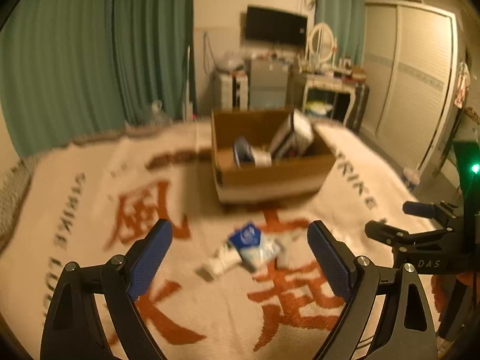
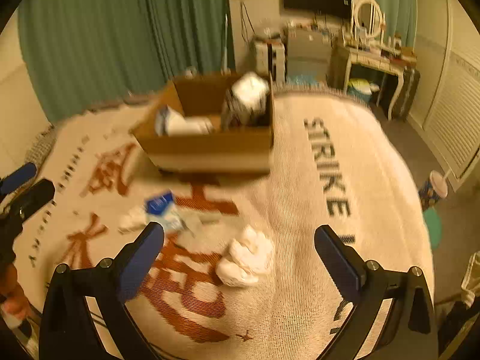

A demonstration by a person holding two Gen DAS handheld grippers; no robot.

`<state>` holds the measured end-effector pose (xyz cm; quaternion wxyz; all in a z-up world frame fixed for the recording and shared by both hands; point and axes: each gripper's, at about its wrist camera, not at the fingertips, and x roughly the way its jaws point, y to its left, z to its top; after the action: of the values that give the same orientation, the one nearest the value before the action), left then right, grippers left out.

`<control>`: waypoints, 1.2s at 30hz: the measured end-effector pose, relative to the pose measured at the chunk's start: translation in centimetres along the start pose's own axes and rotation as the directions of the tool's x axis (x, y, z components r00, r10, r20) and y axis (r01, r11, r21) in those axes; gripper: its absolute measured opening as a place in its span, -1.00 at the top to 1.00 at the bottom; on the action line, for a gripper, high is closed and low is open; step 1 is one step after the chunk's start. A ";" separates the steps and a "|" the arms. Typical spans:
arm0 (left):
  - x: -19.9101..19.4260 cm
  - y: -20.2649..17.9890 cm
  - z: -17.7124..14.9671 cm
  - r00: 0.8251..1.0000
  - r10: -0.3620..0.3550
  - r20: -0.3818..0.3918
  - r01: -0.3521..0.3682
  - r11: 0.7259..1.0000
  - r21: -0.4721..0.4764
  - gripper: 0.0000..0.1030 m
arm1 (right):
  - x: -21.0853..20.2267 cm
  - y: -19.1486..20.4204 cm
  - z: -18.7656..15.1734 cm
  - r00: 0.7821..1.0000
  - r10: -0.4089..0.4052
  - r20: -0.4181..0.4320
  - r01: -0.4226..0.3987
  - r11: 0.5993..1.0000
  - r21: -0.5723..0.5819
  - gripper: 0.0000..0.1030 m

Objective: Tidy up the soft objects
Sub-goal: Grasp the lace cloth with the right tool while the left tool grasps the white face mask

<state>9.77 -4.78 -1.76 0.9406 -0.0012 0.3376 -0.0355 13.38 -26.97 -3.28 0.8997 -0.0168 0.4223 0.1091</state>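
A blue and white soft pack (image 1: pixel 247 247) lies on the printed blanket (image 1: pixel 90 210), just ahead of my open, empty left gripper (image 1: pixel 240 237). It also shows in the right wrist view (image 2: pixel 163 211). A crumpled white soft bundle (image 2: pixel 247 258) lies between the fingers of my open, empty right gripper (image 2: pixel 240 234), below them. A cardboard box (image 1: pixel 270 171) stands further back on the blanket and holds several soft packs; it also shows in the right wrist view (image 2: pixel 210 150). The right gripper shows at the right edge of the left wrist view (image 1: pixel 390 222).
Green curtains (image 1: pixel 90 60) hang behind the bed. A television (image 1: pixel 276 25), a dressing table with a round mirror (image 1: pixel 322 45) and white closet doors (image 1: pixel 414 84) stand at the back and right. The bed edge drops off at right, beside a cup (image 2: pixel 435 189) on the floor.
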 end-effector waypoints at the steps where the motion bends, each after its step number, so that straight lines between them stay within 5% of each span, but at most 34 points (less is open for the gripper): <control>1: 1.2 -0.3 -0.8 1.000 0.005 -0.022 -0.004 1.000 0.005 -0.80 | 1.3 -0.3 -0.6 0.999 -0.008 -0.031 0.008 1.000 0.004 -0.88; 6: 5.8 -0.7 -4.4 0.994 -0.007 -0.111 0.008 1.000 0.009 -0.80 | 6.8 -1.1 -3.6 0.979 0.003 -0.204 -0.001 1.000 0.012 -0.59; 12: 8.9 0.3 -6.2 0.987 -0.005 -0.160 0.011 0.999 0.037 -0.78 | 10.8 -1.7 -4.7 0.957 0.010 -0.290 -0.008 1.000 0.008 -0.14; 14: 9.5 0.4 -6.3 0.985 -0.017 -0.173 0.025 0.999 0.048 -0.77 | 11.3 -1.5 -4.6 0.954 0.028 -0.298 -0.028 1.000 0.003 0.39; 16: 10.0 0.3 -6.3 0.984 -0.001 -0.179 0.016 0.997 0.080 -0.77 | 11.1 -1.1 -4.0 0.960 0.031 -0.277 -0.039 0.999 -0.021 0.59; 23: 11.6 2.2 -6.2 0.982 0.018 -0.188 0.010 0.989 0.149 -0.76 | 9.8 -1.2 -1.6 0.986 0.012 -0.169 -0.018 0.999 -0.032 0.65; 30: 14.5 3.6 -6.5 0.968 -0.018 -0.250 0.043 0.995 0.092 -0.53 | 12.0 -0.7 -1.6 0.981 0.014 -0.195 -0.025 0.998 -0.054 0.65; 34: 15.3 3.8 -6.8 0.963 -0.055 -0.266 0.076 0.995 0.072 -0.28 | 13.1 -0.2 -1.8 0.978 0.025 -0.208 -0.038 0.997 -0.060 0.65; 36: 14.7 3.7 -6.8 0.964 -0.069 -0.255 0.091 0.993 0.076 0.05 | 13.2 -0.2 -1.8 0.978 0.026 -0.206 -0.039 0.997 -0.062 0.65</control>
<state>17.02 -1.99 -16.48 0.8871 0.0308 0.4521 -0.0882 20.22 -25.00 -14.50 0.8483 -0.0507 0.5095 0.1353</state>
